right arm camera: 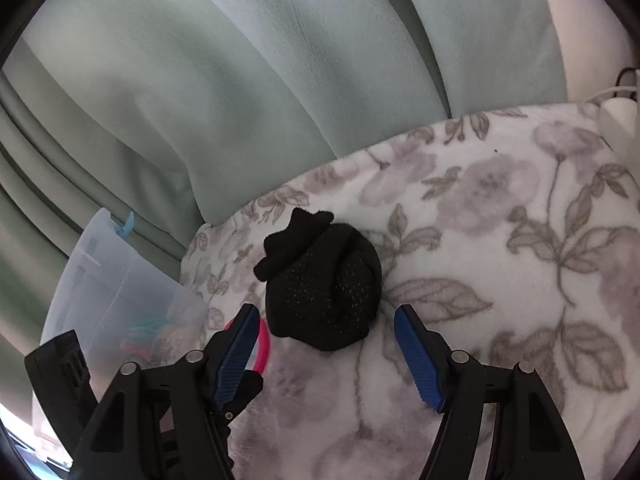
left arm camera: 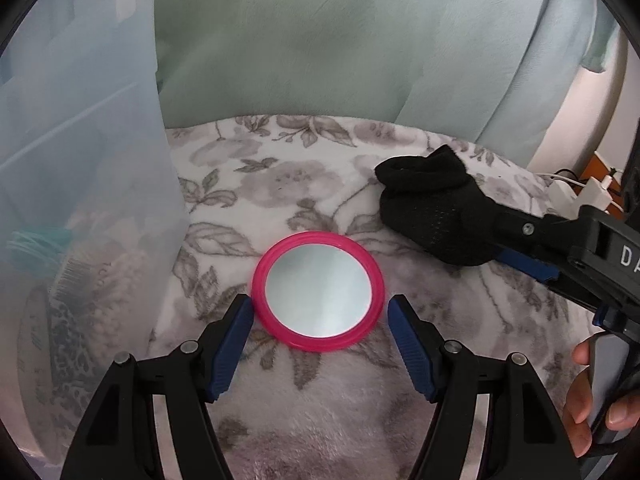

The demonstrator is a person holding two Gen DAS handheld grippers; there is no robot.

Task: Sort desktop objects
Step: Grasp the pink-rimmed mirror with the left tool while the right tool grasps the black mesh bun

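A round mirror with a pink rim (left arm camera: 318, 291) lies flat on the floral blanket (left arm camera: 304, 168). My left gripper (left arm camera: 320, 312) is open, its blue pads either side of the mirror's near half without pressing on it. A balled black sock (left arm camera: 432, 208) lies to the right of the mirror. In the right wrist view the sock (right arm camera: 324, 280) sits just ahead of my right gripper (right arm camera: 326, 320), which is open with nothing between its fingers. A sliver of the pink rim (right arm camera: 265, 344) shows behind the right gripper's left pad.
A translucent plastic bin (left arm camera: 80, 160) stands at the left of the blanket, holding hair ties and a brush; it also shows as the bin (right arm camera: 108, 280). Green curtains (right arm camera: 240, 80) hang behind. White plugs and cables (left arm camera: 580, 196) lie at the far right. A person's hand (left arm camera: 592, 400) holds the right gripper.
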